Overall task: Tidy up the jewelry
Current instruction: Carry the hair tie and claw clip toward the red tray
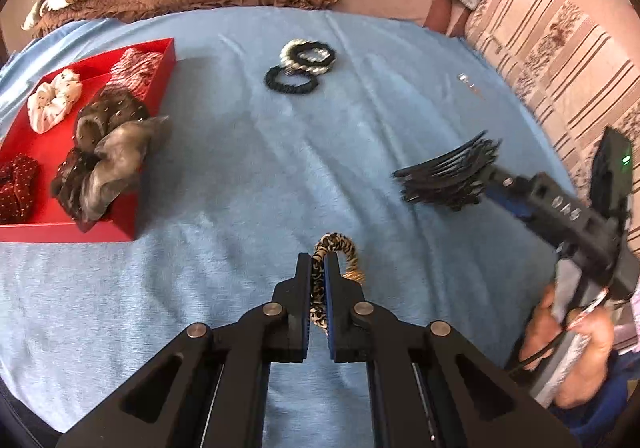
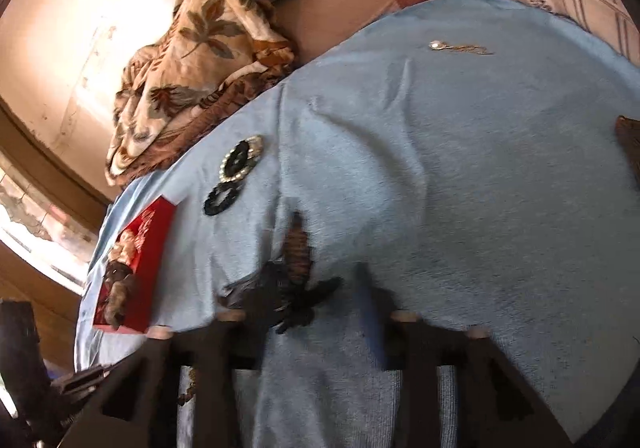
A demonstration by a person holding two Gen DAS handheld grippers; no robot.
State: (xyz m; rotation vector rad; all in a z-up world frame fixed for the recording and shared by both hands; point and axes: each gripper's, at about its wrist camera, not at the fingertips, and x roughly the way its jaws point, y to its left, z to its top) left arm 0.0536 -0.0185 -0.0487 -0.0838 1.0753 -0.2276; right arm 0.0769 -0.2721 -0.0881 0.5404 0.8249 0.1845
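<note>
From the left wrist, the left hand-held gripper (image 1: 318, 268) was clamped on a leopard-print hair tie (image 1: 335, 248), its loop arching out past the fingertips, held above the near middle of the blue bedspread (image 1: 240, 152). The red tray (image 1: 158, 88), already crowded with scrunchies, lay ahead and to the left near the bed's left edge, long side running away from the camera, so the left hand was the nearer one. The black hair ties (image 1: 300, 66) sat farther ahead toward the far edge. To the right, the right hand-held gripper (image 1: 486, 178) reached in low and slanted, pinching a black claw clip (image 1: 448, 176). From the right wrist, blurred by motion, the fingers stood apart with the clip (image 2: 286, 296) against the left one; the tray (image 2: 160, 244) lay far left, seen edge-on, a small necklace (image 2: 460, 47) near the far edge.
</note>
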